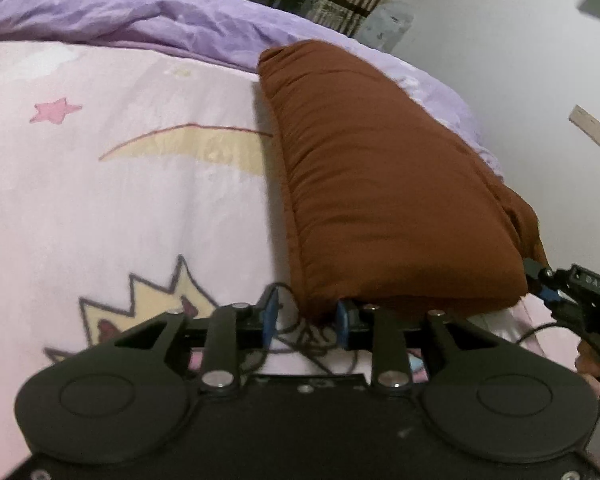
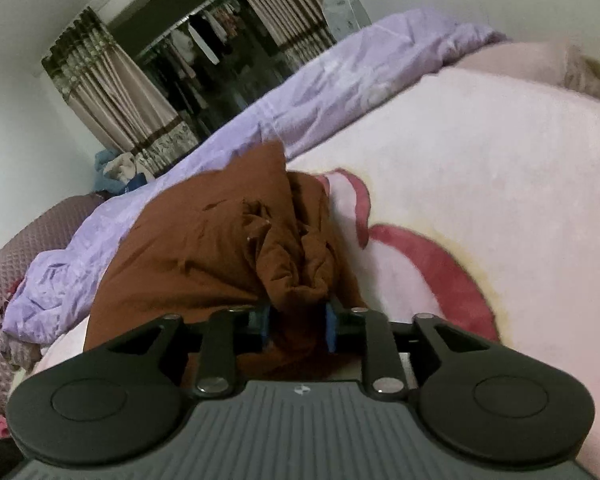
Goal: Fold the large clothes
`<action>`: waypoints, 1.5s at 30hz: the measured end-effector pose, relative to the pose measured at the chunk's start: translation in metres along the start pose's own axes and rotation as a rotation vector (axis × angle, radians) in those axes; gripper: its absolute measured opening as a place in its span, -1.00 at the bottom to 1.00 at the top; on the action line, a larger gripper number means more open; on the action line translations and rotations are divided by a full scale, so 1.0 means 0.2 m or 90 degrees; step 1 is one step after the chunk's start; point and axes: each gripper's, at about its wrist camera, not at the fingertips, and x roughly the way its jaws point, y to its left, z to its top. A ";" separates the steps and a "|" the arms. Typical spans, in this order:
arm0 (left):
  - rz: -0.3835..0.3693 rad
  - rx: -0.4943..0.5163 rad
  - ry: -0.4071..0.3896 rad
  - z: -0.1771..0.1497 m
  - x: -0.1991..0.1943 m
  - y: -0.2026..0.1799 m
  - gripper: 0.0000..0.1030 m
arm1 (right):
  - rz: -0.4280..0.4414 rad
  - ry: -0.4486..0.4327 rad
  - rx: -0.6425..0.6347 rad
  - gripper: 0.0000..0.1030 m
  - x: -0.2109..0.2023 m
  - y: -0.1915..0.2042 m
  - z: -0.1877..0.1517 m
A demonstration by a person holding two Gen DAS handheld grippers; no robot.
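Observation:
A brown garment (image 1: 384, 184), folded into a thick long bundle, lies on the pink blanket (image 1: 120, 200). My left gripper (image 1: 306, 316) is open at the bundle's near corner. The cloth sits against its right pad, and bare blanket shows beside its left pad. My right gripper (image 2: 298, 326) is open at the other end, where a bunched, wrinkled fold of the brown garment (image 2: 220, 240) fills the gap between its blue pads. In the left wrist view my right gripper (image 1: 540, 280) shows at the bundle's far right corner, with a hand behind it.
A crumpled purple duvet (image 1: 148, 16) lies along the bed's far side, behind the garment. The pink blanket (image 2: 480, 140) has star, moon and crown prints. Curtains and an open wardrobe (image 2: 196, 60) stand beyond the bed. A white wall (image 1: 520, 60) is at the right.

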 end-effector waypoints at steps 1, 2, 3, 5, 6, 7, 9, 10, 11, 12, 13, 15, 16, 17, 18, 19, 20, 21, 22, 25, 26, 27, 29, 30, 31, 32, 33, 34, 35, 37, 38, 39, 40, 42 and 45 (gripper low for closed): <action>0.001 0.001 -0.003 0.00 -0.04 0.00 -0.42 | -0.005 -0.003 -0.007 -0.30 -0.03 0.01 0.01; 0.002 -0.002 -0.006 0.02 -0.07 0.00 -0.43 | -0.010 -0.011 -0.017 -0.29 -0.06 0.03 0.03; 0.001 -0.006 -0.014 0.03 -0.12 -0.01 -0.43 | -0.016 -0.025 -0.029 -0.27 -0.10 0.05 0.06; 0.004 -0.002 -0.051 0.08 -0.21 -0.03 -0.49 | -0.033 -0.059 -0.058 -0.24 -0.19 0.12 0.11; 0.001 0.006 -0.070 0.11 -0.25 -0.05 -0.49 | -0.040 -0.075 -0.073 -0.25 -0.22 0.15 0.12; -0.007 0.013 -0.084 0.15 -0.27 -0.08 -0.48 | -0.038 -0.091 -0.095 -0.24 -0.26 0.19 0.15; -0.026 0.031 -0.109 0.21 -0.29 -0.15 -0.45 | -0.023 -0.092 -0.141 -0.23 -0.28 0.30 0.18; -0.029 0.046 -0.116 0.24 -0.28 -0.19 -0.43 | -0.018 -0.086 -0.155 -0.23 -0.27 0.34 0.19; -0.029 0.057 -0.120 0.26 -0.26 -0.23 -0.43 | -0.014 -0.080 -0.164 -0.23 -0.26 0.38 0.20; -0.034 0.065 -0.119 0.28 -0.23 -0.27 -0.43 | -0.012 -0.069 -0.176 -0.23 -0.23 0.42 0.20; -0.042 0.068 -0.114 0.30 -0.19 -0.30 -0.42 | -0.014 -0.064 -0.186 -0.23 -0.21 0.45 0.20; -0.049 0.074 -0.097 0.31 -0.12 -0.34 -0.40 | -0.037 -0.054 -0.205 -0.23 -0.15 0.49 0.17; -0.046 0.081 -0.088 0.30 -0.07 -0.35 -0.39 | -0.049 -0.048 -0.211 -0.23 -0.12 0.50 0.16; -0.039 0.085 -0.079 0.30 -0.03 -0.36 -0.39 | -0.062 -0.042 -0.214 -0.23 -0.09 0.51 0.14; -0.033 0.087 -0.066 0.29 0.01 -0.36 -0.39 | -0.077 -0.033 -0.215 -0.23 -0.06 0.51 0.13; -0.030 0.085 -0.053 0.29 0.06 -0.35 -0.39 | -0.096 -0.022 -0.217 -0.23 -0.03 0.51 0.11; -0.029 0.080 -0.049 0.28 0.09 -0.34 -0.38 | -0.108 -0.013 -0.217 -0.23 -0.01 0.51 0.08; -0.032 0.077 -0.046 0.27 0.12 -0.33 -0.37 | -0.114 -0.004 -0.216 -0.24 0.02 0.49 0.07; -0.036 0.077 -0.045 0.26 0.13 -0.32 -0.36 | -0.121 0.005 -0.219 -0.25 0.04 0.48 0.05; -0.046 0.068 -0.043 0.25 0.15 -0.30 -0.34 | -0.130 0.016 -0.219 -0.27 0.08 0.45 0.00; -0.048 0.066 -0.043 0.25 0.15 -0.29 -0.33 | -0.130 0.016 -0.218 -0.27 0.09 0.44 0.00; -0.050 0.064 -0.043 0.25 0.16 -0.29 -0.33 | -0.129 0.016 -0.216 -0.27 0.09 0.44 -0.01; -0.053 0.061 -0.043 0.25 0.16 -0.28 -0.32 | -0.129 0.015 -0.215 -0.27 0.08 0.44 -0.01; -0.054 0.058 -0.043 0.25 0.15 -0.28 -0.32 | -0.129 0.015 -0.215 -0.28 0.07 0.44 -0.01; -0.054 0.059 -0.043 0.25 0.14 -0.28 -0.32 | -0.129 0.016 -0.215 -0.28 0.07 0.44 -0.01; -0.053 0.061 -0.043 0.25 0.14 -0.28 -0.32 | -0.129 0.016 -0.216 -0.28 0.08 0.45 -0.01; -0.050 0.064 -0.043 0.25 0.14 -0.29 -0.32 | -0.129 0.016 -0.217 -0.27 0.07 0.45 -0.01; -0.047 0.069 -0.042 0.26 0.13 -0.30 -0.32 | -0.129 0.015 -0.218 -0.27 0.06 0.46 0.00; -0.046 0.074 -0.043 0.27 0.11 -0.31 -0.30 | -0.127 0.012 -0.218 -0.27 0.05 0.47 0.01; -0.047 0.083 -0.053 0.30 0.09 -0.34 -0.17 | -0.116 0.000 -0.220 -0.27 0.03 0.50 0.06; -0.042 0.088 -0.065 0.33 0.08 -0.35 -0.17 | -0.106 -0.009 -0.221 -0.27 0.02 0.52 0.08; -0.039 0.091 -0.074 0.36 0.08 -0.36 -0.17 | -0.096 -0.017 -0.223 -0.27 0.02 0.53 0.11; -0.037 0.092 -0.080 0.39 0.08 -0.36 -0.17 | -0.087 -0.023 -0.224 -0.27 0.02 0.56 0.15; -0.030 0.092 -0.086 0.46 0.11 -0.37 -0.17 | -0.078 -0.030 -0.233 -0.27 0.04 0.59 0.20; -0.009 0.099 -0.077 0.51 0.19 -0.37 -0.17 | -0.069 -0.016 -0.240 -0.27 0.13 0.60 0.25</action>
